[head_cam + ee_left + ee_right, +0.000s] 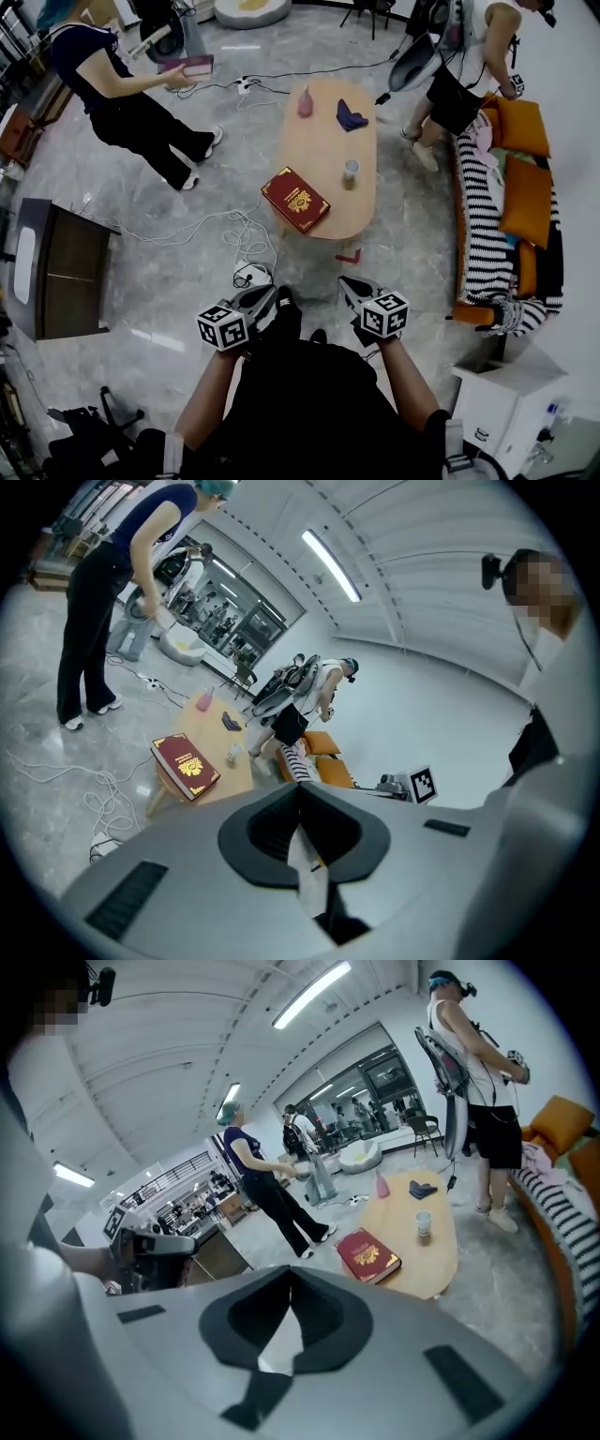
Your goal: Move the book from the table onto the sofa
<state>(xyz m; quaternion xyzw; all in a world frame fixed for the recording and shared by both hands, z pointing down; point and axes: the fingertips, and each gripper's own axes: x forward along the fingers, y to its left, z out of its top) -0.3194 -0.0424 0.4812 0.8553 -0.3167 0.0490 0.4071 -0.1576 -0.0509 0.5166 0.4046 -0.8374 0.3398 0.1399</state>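
Red book point(295, 199) on table point(328, 127); well beyond left gripper's point(267, 295), right gripper's point(349, 284) fingers point(333, 1321)

The book point(295, 199) is a closed hardcover, dark red, with a gold emblem in the middle of the cover and gold ornaments at the corners. It lies flat, cover up, on the near end of the table point(323, 141), turned askew to the table's long axis, with its nearest corner at or slightly over the edge. The table is a long oval of light wood. The sofa point(483, 225) stands along the table's right side, across a strip of floor, well apart from the book. It has a black-and-white striped cover and carries orange cushions point(525, 127).
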